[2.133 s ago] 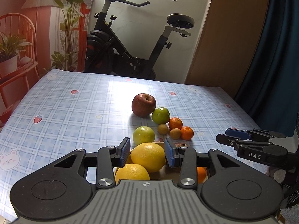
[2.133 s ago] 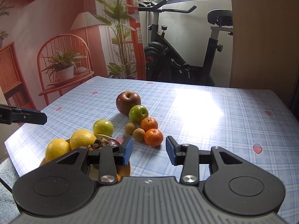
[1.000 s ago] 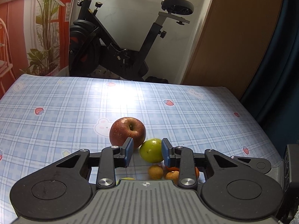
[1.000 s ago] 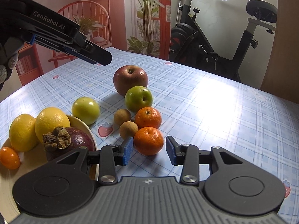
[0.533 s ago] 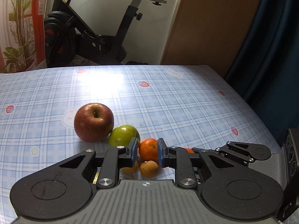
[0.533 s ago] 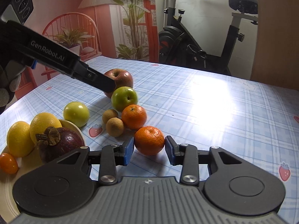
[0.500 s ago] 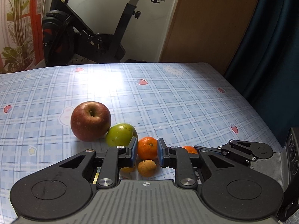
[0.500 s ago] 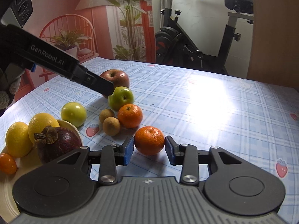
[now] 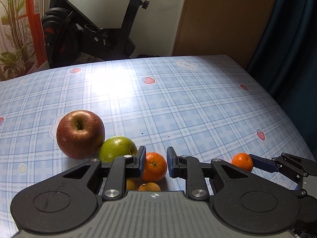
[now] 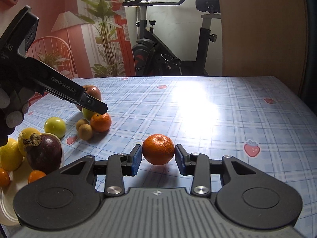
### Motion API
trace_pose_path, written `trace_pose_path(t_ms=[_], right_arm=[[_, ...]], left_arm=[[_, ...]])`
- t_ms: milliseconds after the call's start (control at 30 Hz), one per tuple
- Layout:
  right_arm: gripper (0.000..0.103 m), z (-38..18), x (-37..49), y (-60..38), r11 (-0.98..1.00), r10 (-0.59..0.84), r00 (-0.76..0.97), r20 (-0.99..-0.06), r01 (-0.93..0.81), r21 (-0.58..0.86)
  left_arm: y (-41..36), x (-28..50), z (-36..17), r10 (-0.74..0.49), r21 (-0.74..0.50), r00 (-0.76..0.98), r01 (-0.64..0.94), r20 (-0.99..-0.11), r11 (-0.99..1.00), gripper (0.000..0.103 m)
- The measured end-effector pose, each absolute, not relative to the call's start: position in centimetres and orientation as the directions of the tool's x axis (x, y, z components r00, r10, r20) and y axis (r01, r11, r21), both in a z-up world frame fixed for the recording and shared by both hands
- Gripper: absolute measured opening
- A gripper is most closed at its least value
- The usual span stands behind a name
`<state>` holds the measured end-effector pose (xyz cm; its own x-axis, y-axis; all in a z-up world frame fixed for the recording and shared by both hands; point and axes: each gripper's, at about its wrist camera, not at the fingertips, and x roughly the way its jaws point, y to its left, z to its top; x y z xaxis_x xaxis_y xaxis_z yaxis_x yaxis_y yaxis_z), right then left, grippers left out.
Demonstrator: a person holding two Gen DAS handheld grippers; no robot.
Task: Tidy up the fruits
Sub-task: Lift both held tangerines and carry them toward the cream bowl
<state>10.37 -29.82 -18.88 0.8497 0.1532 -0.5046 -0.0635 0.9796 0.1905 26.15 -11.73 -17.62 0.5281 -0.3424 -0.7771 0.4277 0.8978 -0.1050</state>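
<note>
My right gripper (image 10: 158, 156) is shut on a tangerine (image 10: 158, 148), its pads pressing both sides, out to the right of the fruit group; the same tangerine (image 9: 242, 161) shows in the left wrist view. My left gripper (image 9: 156, 161) has its jaws drawn close with a narrow gap. It points steeply down at a second tangerine (image 9: 155, 167) lying on the table. In the right wrist view its fingertip (image 10: 97, 107) reaches only the top of that tangerine (image 10: 102, 123); I see no grip on it. A red apple (image 9: 80, 133) and a green apple (image 9: 116, 150) sit just left.
Two small brown fruits (image 10: 85, 131) and a pale green fruit (image 10: 55, 127) lie near a plate (image 10: 6, 202) holding lemons (image 10: 25, 138), a dark purple fruit (image 10: 44, 155) and small orange fruits. A gloved hand (image 10: 11, 109) holds the left gripper. An exercise bike (image 10: 158, 51) stands beyond the table.
The right gripper has carried its tangerine to the right, away from the other fruit. The left gripper's jaws have narrowed and it has come down closer to the second tangerine.
</note>
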Motion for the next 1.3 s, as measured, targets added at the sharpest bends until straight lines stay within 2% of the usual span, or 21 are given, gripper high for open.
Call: trace_pose_path(t_ms=[233,467,600,733,967,1133,1300], right_arm=[[0.039,-18.8,10.1,-30.1,0.976,0.162,0.852,-0.498,-0.064,0.208],[0.039,-18.8,10.0,-30.7,0.971,0.160,0.855,-0.494,-0.046,0.236],[0.039,-18.8,10.0,-30.7,0.971,0.160,0.855,-0.493,-0.046,0.236],[0.039,-18.7,10.0,-30.8,0.969,0.162,0.856,-0.491,-0.045,0.241],[0.039,-18.8,9.9,-30.9,0.968,0.170,0.856,-0.488,-0.051,0.248],[0.039,-18.6,9.7,-31.0,0.968,0.164,0.860,-0.484,-0.046,0.246],[0.039,-18.6,9.4,-30.9,0.969,0.154,0.860,-0.486,-0.035,0.246]], left_arm=[[-11.8,26.0,-17.5,-0.353,-0.121,0.520,0.427,-0.778,0.896,0.024],[-11.6,25.6,-17.0,-0.491,-0.296,0.441,0.439,-0.751,0.848,0.025],[-11.2,25.0,-16.4,-0.474,-0.260,0.500,0.438,-0.725,0.860,0.025],[-11.3,25.8,-17.2,-0.390,-0.187,0.526,0.398,-0.755,0.898,0.026],[-11.6,26.4,-18.1,-0.357,-0.163,0.511,0.386,-0.782,0.908,0.029],[-11.5,26.1,-18.2,-0.435,-0.258,0.456,0.400,-0.777,0.880,0.030],[-11.9,25.6,-17.4,-0.546,-0.364,0.404,0.444,-0.734,0.819,0.030]])
